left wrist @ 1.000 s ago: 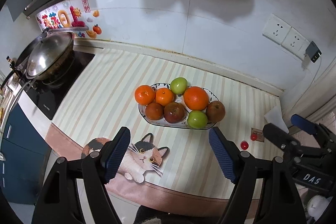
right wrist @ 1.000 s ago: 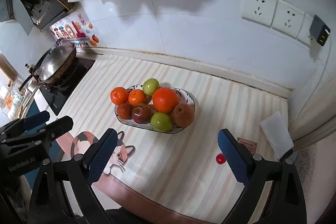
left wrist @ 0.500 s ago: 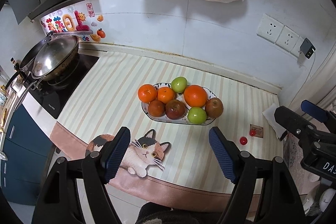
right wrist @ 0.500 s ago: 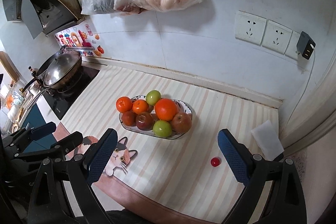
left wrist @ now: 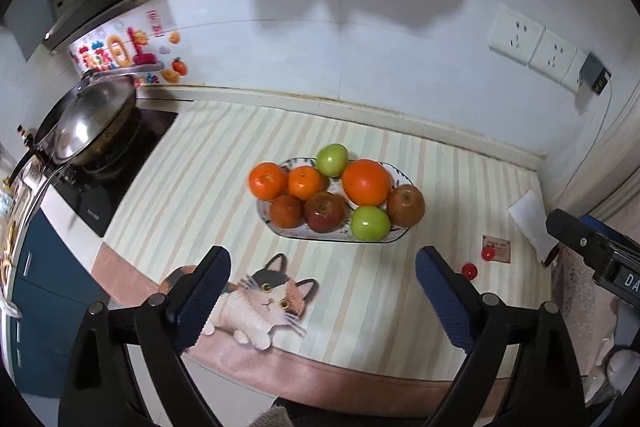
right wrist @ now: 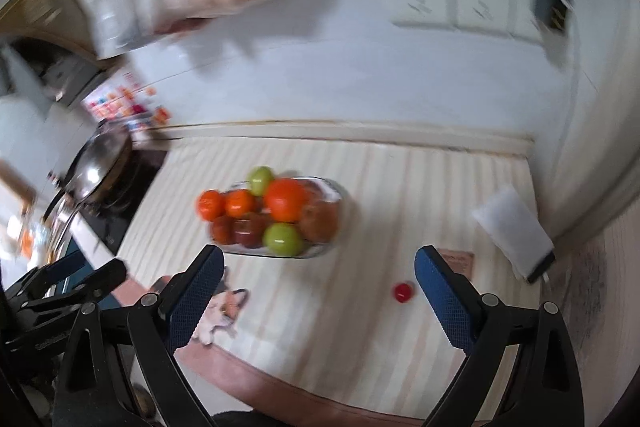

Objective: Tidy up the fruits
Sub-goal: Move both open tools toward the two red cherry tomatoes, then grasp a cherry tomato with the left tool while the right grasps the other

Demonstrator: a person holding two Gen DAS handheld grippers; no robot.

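Jaws wide, nearer fruit plate (left wrist: 400, 237) than before

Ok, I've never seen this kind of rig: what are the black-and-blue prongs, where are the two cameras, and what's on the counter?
The prongs are two hand-held grippers, one per hand, each with a camera looking along its fingers. One picture is from the left gripper, the other, blurred, from the right gripper. Both are open and hold nothing. On the striped mat a plate holds oranges, apples and green fruits. Two small red fruits lie loose to its right. A wok sits on the stove at left.
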